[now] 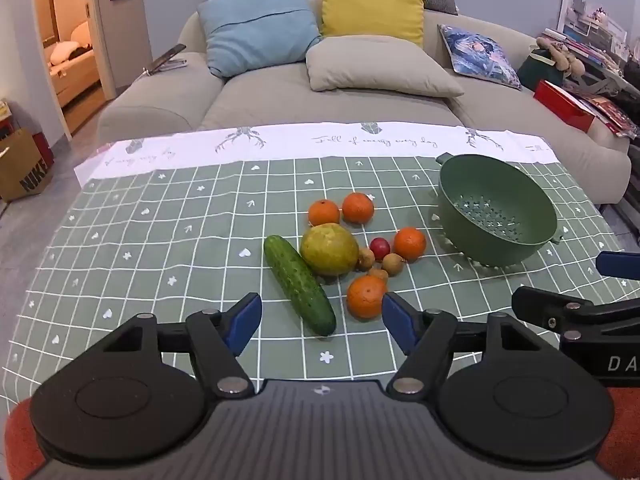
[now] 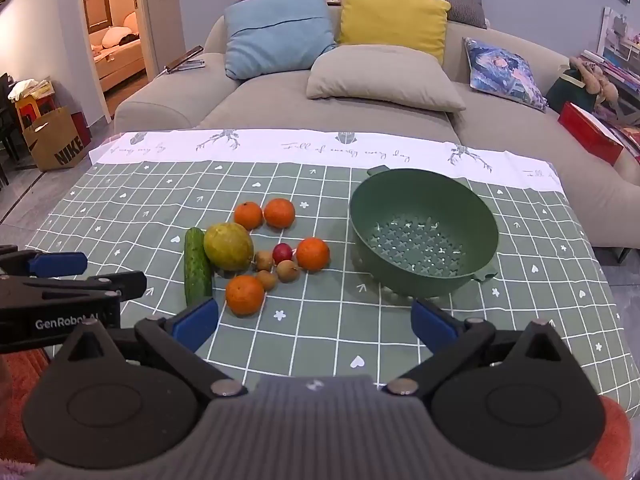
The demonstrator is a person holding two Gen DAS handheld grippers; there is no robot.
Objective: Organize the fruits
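A cluster of fruit lies mid-table: a cucumber (image 1: 299, 283) (image 2: 197, 267), a large yellow-green pear-like fruit (image 1: 329, 249) (image 2: 228, 246), several oranges, the nearest one (image 1: 366, 296) (image 2: 245, 295), a small red fruit (image 1: 379, 247) (image 2: 282, 252) and three small brown longans (image 2: 287, 271). An empty green colander (image 1: 496, 208) (image 2: 424, 232) stands to their right. My left gripper (image 1: 322, 324) is open and empty just before the cucumber and nearest orange. My right gripper (image 2: 314, 322) is open and empty, before the colander.
The table wears a green checked cloth (image 1: 160, 240) (image 2: 120, 208) with a white band at the far edge. A beige sofa (image 2: 360, 108) with cushions stands behind. A paper bag (image 2: 56, 140) sits on the floor at left; red boxes and magazines (image 1: 572, 106) at right.
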